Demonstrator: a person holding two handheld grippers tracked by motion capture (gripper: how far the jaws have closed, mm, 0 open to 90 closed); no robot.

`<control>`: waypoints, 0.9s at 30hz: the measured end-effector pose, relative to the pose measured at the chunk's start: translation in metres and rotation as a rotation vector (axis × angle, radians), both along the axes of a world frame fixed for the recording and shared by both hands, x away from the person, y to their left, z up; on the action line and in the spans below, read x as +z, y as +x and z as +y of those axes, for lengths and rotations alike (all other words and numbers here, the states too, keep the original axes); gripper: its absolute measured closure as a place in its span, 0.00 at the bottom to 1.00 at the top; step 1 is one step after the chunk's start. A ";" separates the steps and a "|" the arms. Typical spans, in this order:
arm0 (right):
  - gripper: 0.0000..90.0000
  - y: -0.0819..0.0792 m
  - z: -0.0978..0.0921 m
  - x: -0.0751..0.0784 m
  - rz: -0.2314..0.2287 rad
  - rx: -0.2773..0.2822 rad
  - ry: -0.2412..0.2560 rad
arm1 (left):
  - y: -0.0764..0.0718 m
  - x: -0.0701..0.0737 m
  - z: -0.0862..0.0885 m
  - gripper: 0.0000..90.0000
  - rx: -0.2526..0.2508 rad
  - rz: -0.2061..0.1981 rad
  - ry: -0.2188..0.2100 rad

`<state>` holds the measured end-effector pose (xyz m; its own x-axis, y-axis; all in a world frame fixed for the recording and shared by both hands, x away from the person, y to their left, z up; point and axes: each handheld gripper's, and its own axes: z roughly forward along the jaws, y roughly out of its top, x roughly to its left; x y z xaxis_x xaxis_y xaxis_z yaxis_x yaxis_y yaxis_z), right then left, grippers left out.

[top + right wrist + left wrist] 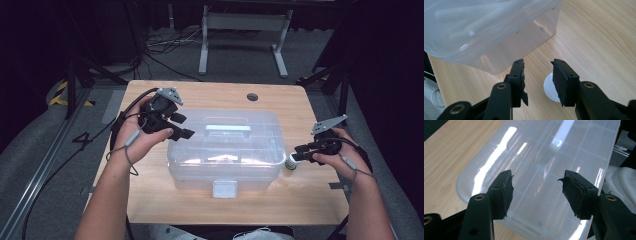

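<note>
A clear plastic storage box (225,150) sits mid-table (150,195), its long axis running left to right, lid closed, handle on top. In the high view, a small white-capped bottle (292,163) stands upright just beside the box's right end. The right gripper view shows its round white cap (550,87) from above. The right gripper (301,151) hovers low over the bottle, jaws apart around the cap. The left gripper (181,126), jaws wide apart, tilts down over the box's left end.
</note>
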<state>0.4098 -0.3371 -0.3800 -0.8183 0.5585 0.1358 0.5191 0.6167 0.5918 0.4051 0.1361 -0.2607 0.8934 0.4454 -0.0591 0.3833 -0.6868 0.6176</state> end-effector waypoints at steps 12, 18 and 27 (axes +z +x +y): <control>0.69 0.000 0.000 0.000 0.001 0.008 0.009 | 0.008 -0.007 -0.027 0.46 -0.061 0.021 -0.008; 0.68 -0.001 0.001 0.000 -0.006 0.015 0.009 | 0.012 -0.013 -0.038 0.48 -0.068 0.037 -0.014; 0.68 -0.001 0.002 0.000 -0.007 0.027 0.006 | 0.018 -0.022 -0.052 0.59 -0.066 0.022 -0.015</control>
<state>0.4090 -0.3349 -0.3799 -0.8339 0.5357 0.1329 0.4981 0.6268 0.5992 0.4226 0.0838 -0.2830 0.9193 0.3842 -0.0853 0.3509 -0.7020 0.6197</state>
